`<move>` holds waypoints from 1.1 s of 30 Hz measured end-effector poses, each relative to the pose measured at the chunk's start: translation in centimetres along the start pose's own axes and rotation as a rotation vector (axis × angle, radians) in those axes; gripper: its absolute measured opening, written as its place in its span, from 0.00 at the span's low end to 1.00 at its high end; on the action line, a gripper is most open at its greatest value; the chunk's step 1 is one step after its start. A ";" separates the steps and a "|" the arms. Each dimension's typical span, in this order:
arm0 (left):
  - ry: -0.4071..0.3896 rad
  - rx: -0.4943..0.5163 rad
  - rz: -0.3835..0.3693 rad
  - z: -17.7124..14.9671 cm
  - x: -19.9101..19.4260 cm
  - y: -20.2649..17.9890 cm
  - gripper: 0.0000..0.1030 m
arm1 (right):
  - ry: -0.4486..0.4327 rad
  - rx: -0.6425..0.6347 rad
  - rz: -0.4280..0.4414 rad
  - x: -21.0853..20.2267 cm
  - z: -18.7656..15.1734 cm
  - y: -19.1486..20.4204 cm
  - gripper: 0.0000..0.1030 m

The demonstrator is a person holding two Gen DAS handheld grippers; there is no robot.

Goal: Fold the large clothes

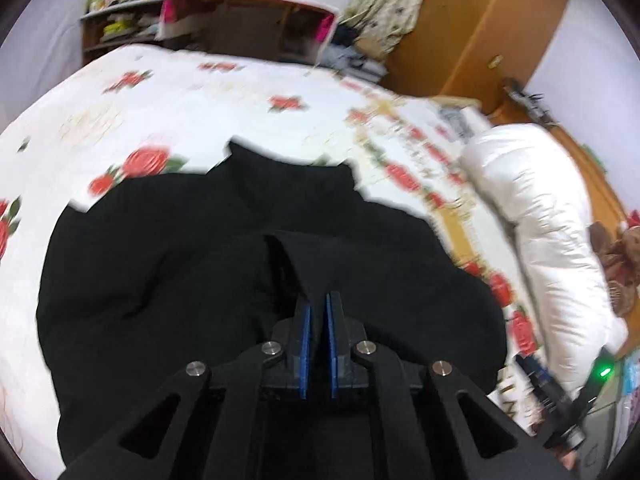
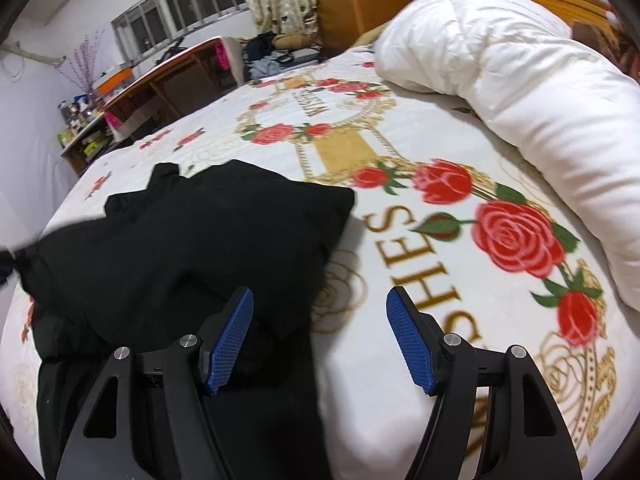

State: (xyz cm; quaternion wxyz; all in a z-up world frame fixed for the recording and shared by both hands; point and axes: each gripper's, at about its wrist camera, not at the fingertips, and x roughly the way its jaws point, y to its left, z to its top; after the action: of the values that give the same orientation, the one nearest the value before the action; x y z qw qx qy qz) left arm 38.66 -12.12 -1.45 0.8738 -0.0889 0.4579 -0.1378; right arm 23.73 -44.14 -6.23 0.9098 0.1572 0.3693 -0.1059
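Risk: we may drop the black garment (image 1: pixel 168 280) fold, thin pinch slipping | left gripper (image 1: pixel 317 304) fingers clamp fabric | right gripper (image 2: pixel 320 312) fingers wide, empty over bed (image 2: pixel 360 380)

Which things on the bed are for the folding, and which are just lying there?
For the folding:
- black garment, spread on the bed
- left claw, pinched shut on a fold of it
- right claw, open, holding nothing

Just lying about:
- rose bedspread underneath
- white duvet, bundled along the far side
- cluttered shelves
- wooden wardrobe
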 end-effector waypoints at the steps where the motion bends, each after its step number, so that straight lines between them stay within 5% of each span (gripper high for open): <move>1: 0.019 -0.003 0.023 -0.7 0.6 0.5 0.07 | 0.005 -0.014 0.009 0.5 0.2 0.5 0.67; 5: 0.107 0.016 0.091 -3.5 3.2 1.8 0.07 | 0.085 -0.027 0.072 3.4 0.5 1.3 0.67; 8: 0.117 0.038 0.113 -4.5 3.6 1.8 0.07 | 0.124 0.071 0.225 5.1 1.2 0.1 0.67; 12: 0.134 0.084 0.140 -4.6 4.3 1.2 0.07 | 0.133 0.211 0.318 6.5 2.6 -2.2 0.67; 17: 0.138 0.106 0.163 -5.1 4.7 1.1 0.07 | 0.194 0.088 0.309 8.7 4.8 0.1 0.30; 20: 0.144 0.123 0.192 -5.6 5.0 0.9 0.07 | 0.182 0.006 0.285 9.7 6.0 1.9 0.27; 25: 0.157 0.115 0.223 -5.8 5.5 1.3 0.07 | 0.235 -0.070 0.236 12.4 6.2 2.5 0.36; 27: 0.182 0.086 0.224 -5.7 6.0 2.2 0.07 | 0.222 0.008 0.294 11.5 6.2 1.0 0.41; 29: 0.188 0.005 0.168 -5.6 6.0 3.5 0.07 | 0.181 0.127 0.381 9.6 6.1 -1.4 0.63; 33: 0.153 -0.042 0.059 -5.4 4.7 3.6 0.07 | 0.139 0.139 0.337 6.7 5.0 -3.3 0.65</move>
State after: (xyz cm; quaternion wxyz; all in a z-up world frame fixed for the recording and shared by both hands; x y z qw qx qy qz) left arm 37.36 -10.39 -9.11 0.8379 -0.0830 0.5283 -0.1088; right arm 30.63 -49.58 -8.22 0.8740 0.2860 0.3914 0.0338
